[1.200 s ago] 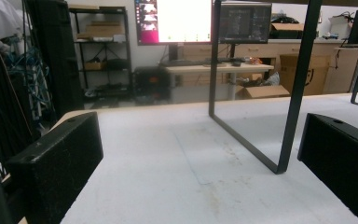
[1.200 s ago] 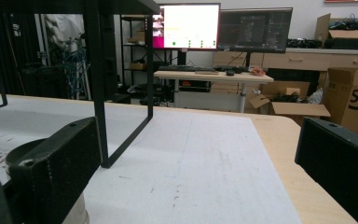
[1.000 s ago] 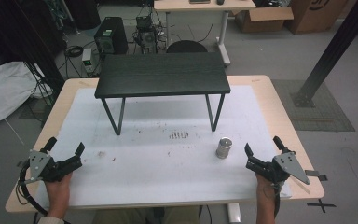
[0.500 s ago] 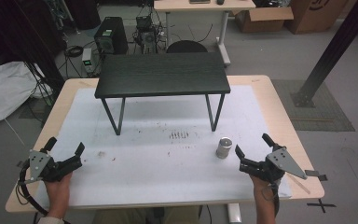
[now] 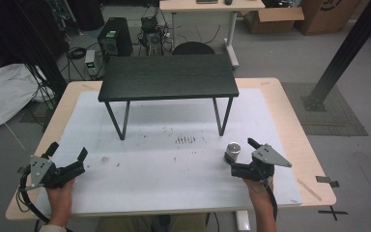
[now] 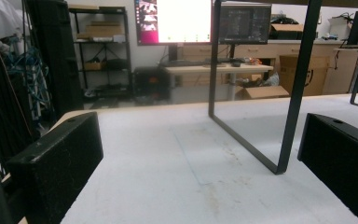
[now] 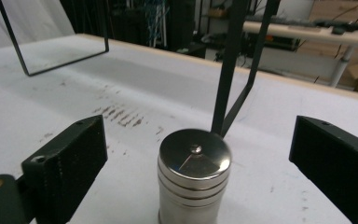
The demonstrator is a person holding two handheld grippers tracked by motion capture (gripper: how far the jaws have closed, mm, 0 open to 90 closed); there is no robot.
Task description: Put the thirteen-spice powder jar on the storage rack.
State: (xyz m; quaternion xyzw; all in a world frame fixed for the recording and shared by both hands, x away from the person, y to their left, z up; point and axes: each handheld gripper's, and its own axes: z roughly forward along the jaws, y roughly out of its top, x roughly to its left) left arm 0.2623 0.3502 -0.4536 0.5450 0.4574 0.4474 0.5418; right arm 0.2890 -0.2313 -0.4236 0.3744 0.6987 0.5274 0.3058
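Two grippers over a white-topped counter. Left gripper near the front left edge, jaws spread wide, holding nothing; bare white surface ahead of it up to the legs of a small black table standing mid-counter. Right gripper front right, jaws wide open, flanking a metal canister without touching it. Canister: upright, polished silver cylinder, ribbed sides, flat lid with small centre knob, just before the black table's right legs. Dark scuff marks mid-surface.
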